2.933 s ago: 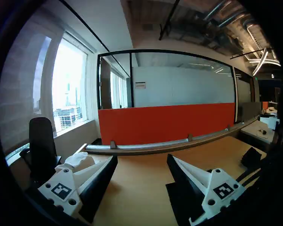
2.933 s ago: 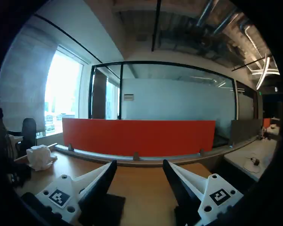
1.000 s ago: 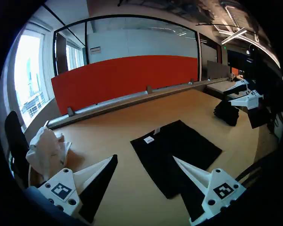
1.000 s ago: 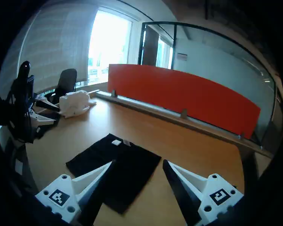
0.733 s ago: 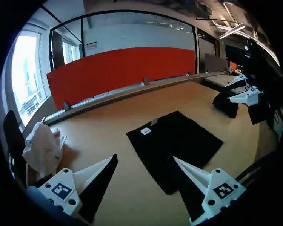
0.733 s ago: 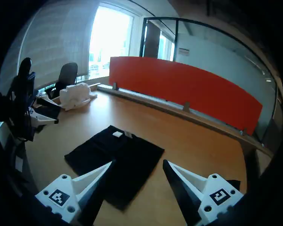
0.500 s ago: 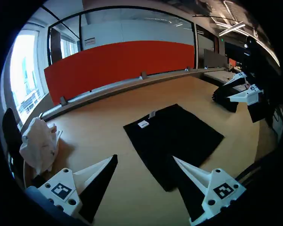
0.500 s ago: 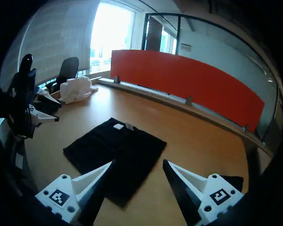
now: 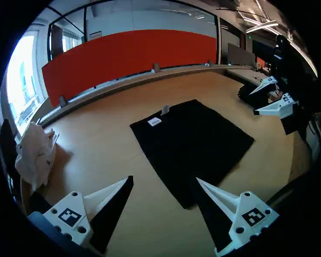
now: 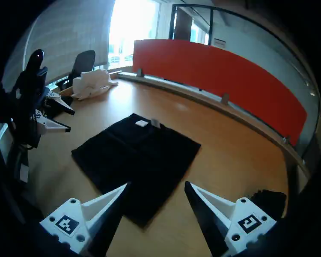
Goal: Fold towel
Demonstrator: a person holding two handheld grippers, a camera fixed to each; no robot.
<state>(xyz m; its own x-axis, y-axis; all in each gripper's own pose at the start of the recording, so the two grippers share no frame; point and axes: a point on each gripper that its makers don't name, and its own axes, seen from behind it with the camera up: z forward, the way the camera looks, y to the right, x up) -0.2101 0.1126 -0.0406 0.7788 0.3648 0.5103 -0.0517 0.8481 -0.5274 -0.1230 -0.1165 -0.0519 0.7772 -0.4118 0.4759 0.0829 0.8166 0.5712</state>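
Open and empty, left tool [image 9: 163, 180] and right tool [image 10: 157, 184] hover before black towel [image 9: 190, 141], its corner at lower centre of frame.

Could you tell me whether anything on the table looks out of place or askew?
Nothing looks spilled or damaged. The black towel lies flat on the table. The only untidy things are a white cloth crumpled at one end and a dark bundle heaped at the other.

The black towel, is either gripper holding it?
No, the black towel lies flat on the desk, with the left gripper and right gripper both open and empty.
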